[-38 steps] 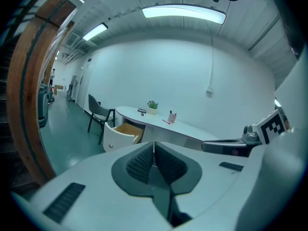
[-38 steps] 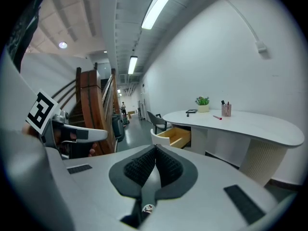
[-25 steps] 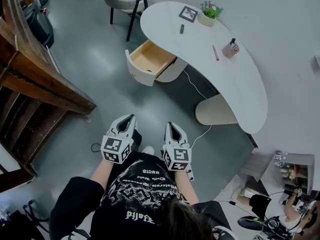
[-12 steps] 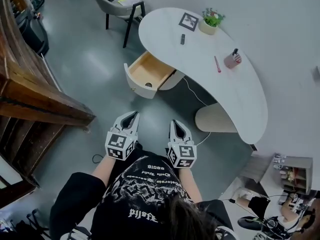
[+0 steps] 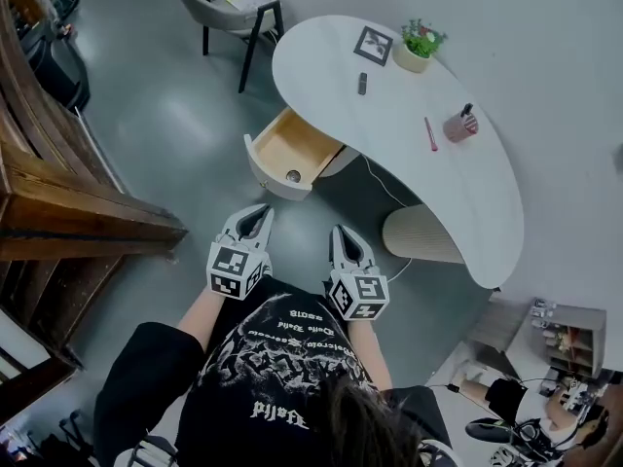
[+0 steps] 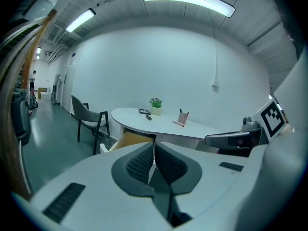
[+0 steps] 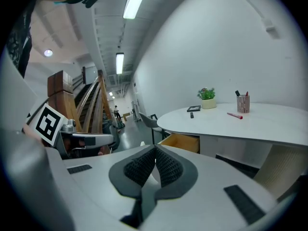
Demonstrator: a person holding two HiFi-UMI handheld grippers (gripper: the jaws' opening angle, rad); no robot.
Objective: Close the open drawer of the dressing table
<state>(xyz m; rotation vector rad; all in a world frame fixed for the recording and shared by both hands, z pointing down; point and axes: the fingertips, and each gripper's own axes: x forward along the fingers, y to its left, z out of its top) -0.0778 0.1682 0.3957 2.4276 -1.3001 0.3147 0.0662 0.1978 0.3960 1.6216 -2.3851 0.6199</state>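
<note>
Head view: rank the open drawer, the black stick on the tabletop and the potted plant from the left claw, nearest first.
1. Open drawer, just ahead of the left claw.
2. Black stick, on the tabletop, beyond the drawer.
3. Potted plant, at the tabletop's far edge.

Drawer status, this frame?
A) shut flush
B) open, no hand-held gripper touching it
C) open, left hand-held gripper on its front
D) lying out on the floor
B: the drawer juts out from under the table, wooden inside showing; the left hand-held gripper and right hand-held gripper sit short of it.
</note>
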